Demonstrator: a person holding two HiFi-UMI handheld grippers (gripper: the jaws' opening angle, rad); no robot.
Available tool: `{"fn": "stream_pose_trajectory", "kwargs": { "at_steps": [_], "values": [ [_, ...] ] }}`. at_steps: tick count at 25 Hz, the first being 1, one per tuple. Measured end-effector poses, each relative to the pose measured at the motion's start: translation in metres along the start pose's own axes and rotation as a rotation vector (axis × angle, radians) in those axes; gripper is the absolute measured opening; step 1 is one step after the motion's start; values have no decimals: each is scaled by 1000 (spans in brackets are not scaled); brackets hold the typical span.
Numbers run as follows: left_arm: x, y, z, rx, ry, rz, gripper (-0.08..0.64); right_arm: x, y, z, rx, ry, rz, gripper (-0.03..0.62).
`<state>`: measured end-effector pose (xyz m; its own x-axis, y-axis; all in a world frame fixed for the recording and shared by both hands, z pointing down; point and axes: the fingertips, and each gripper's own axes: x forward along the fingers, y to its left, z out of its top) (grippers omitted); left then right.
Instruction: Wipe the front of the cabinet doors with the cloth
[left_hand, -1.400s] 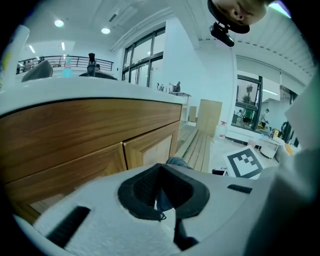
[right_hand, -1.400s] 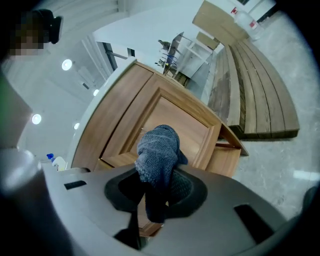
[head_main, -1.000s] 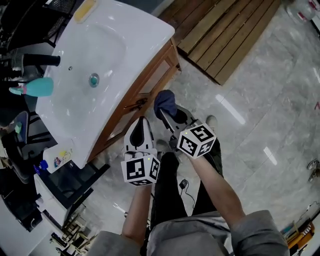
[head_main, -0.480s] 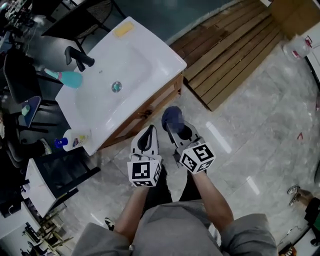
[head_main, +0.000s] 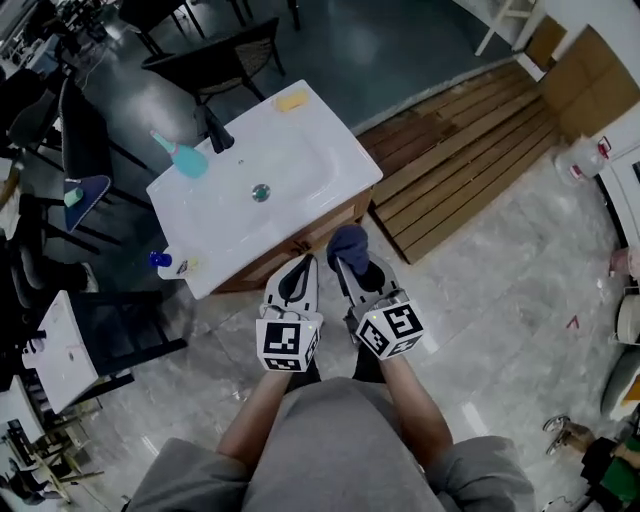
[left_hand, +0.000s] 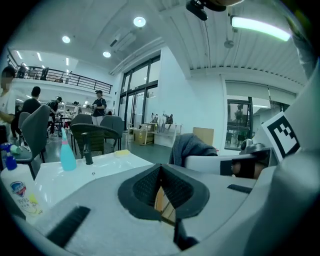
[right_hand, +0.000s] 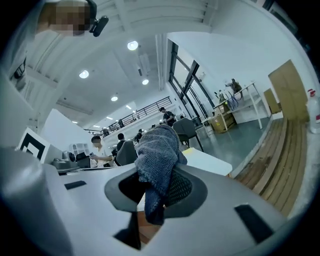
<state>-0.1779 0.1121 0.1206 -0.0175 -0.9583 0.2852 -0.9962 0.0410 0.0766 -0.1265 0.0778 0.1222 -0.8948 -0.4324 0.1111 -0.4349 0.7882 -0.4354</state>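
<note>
A white sink (head_main: 305, 125) sits on a wooden cabinet (head_main: 322, 232) whose front faces me. My right gripper (head_main: 346, 262) is shut on a dark blue cloth (head_main: 348, 242), which bunches up over the jaws just in front of the cabinet's top edge. In the right gripper view the cloth (right_hand: 157, 150) hangs between the pads of the right gripper (right_hand: 155, 187). My left gripper (head_main: 299, 264) is beside it on the left, pointing at the cabinet front. In its own view the left gripper (left_hand: 161, 169) is shut with nothing held, and the cloth (left_hand: 192, 146) shows to its right.
On the sink stand a teal spray bottle (head_main: 181, 158), a black tap (head_main: 214, 131) and a yellow sponge (head_main: 292, 100). A soap bottle (head_main: 170, 265) sits at its near left corner. A slatted wooden platform (head_main: 470, 150) lies right. Chairs (head_main: 215, 50) stand behind; a white table (head_main: 50, 350) left.
The head view has pulled up and back, so the sink and cabinet look smaller and farther away. Both grippers stay side by side before the cabinet, the right one still holding the cloth.
</note>
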Motion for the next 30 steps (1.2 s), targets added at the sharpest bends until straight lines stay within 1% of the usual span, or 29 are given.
{"fn": "stream_pose_trajectory", "kwargs": {
  "at_steps": [4, 12, 16, 23, 30],
  "values": [
    [-12, 2, 19, 11, -31, 7, 8, -4, 16, 17, -37, -12, 13, 81],
    [-28, 2, 51, 36, -89, -8, 8, -7, 33, 45, -106, -34, 16, 81],
    [-34, 7, 54, 38, -94, -18, 8, -4, 39, 49, -124, -39, 8, 81],
    [-36, 2, 57, 52, -102, -28, 8, -7, 38, 55, -141, -51, 8, 81],
    [-33, 22, 60, 46, -110, -28, 8, 11, 41, 50, -139, -42, 2, 81]
  ]
}}
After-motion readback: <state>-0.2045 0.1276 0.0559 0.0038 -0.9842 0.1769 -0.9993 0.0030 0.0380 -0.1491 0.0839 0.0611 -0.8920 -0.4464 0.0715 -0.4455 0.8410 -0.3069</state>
